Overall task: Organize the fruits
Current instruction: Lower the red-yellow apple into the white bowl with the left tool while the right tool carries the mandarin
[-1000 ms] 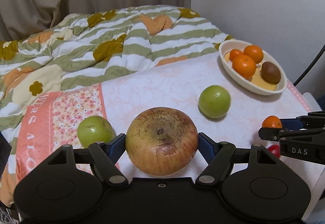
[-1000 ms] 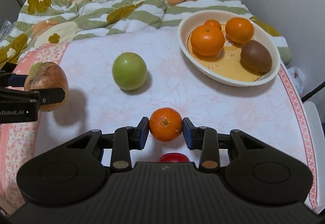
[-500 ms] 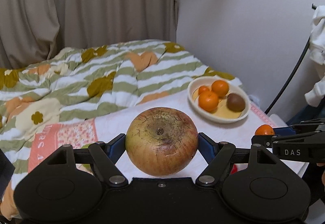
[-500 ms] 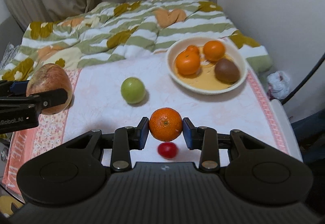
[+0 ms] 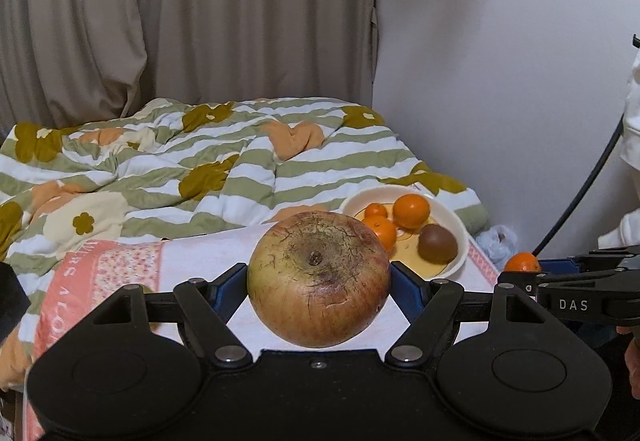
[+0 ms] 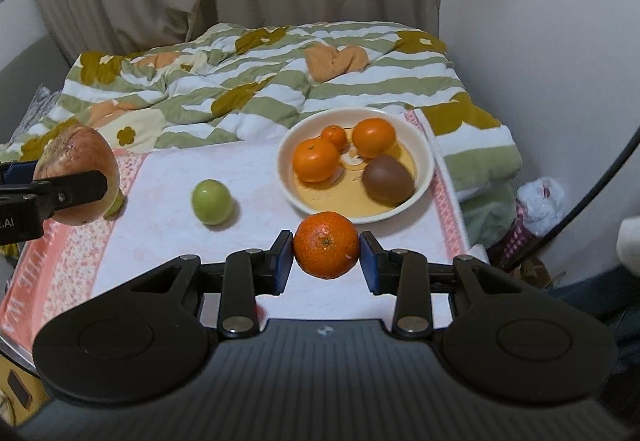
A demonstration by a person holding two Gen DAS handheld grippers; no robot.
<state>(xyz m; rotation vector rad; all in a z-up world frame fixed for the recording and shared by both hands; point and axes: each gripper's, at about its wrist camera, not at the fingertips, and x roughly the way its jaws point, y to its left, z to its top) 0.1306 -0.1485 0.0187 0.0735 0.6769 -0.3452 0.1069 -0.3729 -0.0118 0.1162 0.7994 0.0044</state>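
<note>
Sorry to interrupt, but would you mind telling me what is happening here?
A person is sorting fruit with two handheld grippers. The left gripper holds a large apple, the right gripper a mandarin, both off the table. The bowl already has three mandarins and a kiwi; a green apple waits on the cloth.

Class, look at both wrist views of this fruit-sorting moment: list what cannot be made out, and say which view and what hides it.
- Left wrist view: the large apple in the left gripper hides part of the bowl and the table behind it.
- Right wrist view: a second green fruit is mostly hidden behind that apple.
- Right wrist view: a small red thing shows only as a sliver behind the right gripper, which holds a mandarin.
</note>
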